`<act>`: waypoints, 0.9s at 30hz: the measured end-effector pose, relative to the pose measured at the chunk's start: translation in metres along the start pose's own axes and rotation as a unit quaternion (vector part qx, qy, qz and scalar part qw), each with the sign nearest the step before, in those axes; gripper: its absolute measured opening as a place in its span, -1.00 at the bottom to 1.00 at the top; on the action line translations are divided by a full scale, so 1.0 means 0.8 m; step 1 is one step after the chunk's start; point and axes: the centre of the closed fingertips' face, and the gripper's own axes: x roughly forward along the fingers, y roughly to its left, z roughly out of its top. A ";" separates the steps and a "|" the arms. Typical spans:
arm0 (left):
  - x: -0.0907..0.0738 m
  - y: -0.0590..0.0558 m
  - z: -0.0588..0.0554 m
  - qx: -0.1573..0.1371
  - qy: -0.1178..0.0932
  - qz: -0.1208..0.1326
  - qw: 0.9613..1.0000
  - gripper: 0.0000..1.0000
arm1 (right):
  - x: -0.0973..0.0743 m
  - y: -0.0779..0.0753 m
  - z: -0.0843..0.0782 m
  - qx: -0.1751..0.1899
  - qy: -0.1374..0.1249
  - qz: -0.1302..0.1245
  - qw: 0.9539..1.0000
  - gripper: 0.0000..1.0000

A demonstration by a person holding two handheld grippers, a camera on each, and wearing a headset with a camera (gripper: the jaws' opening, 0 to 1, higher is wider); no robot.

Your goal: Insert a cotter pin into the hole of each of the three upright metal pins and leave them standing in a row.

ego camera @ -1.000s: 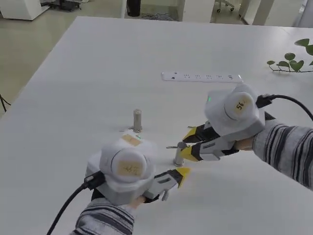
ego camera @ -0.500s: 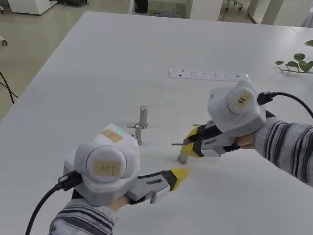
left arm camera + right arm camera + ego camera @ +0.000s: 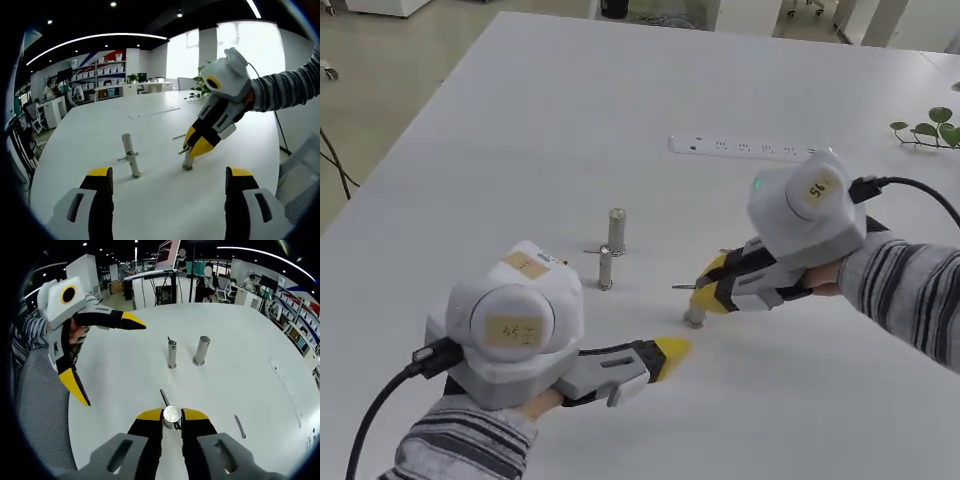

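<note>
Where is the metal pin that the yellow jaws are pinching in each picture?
Head view: held pin right of centre, under the right gripper.
Left gripper view: just right of centre, below that gripper.
Right gripper view: bottom centre, between the jaws.
Landmark: the other two pins stand beside it.

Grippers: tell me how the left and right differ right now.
The left gripper is open and holds nothing; the right gripper is shut on a pin. The left gripper hovers over bare table; the right gripper reaches down to the pin standing on it. Both have yellow tips.
</note>
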 end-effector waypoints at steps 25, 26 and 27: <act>0.003 0.001 0.002 -0.017 -0.003 -0.006 1.000 0.97 | 0.018 -0.038 0.022 0.021 0.006 -0.026 0.999 -0.83; 0.003 0.000 0.002 -0.017 -0.004 -0.007 1.000 0.97 | 0.018 -0.038 0.022 0.022 0.006 -0.027 0.999 -0.83; 0.003 -0.001 0.002 -0.016 -0.004 -0.007 1.000 0.97 | 0.018 -0.038 0.022 0.024 0.006 -0.028 0.999 -0.83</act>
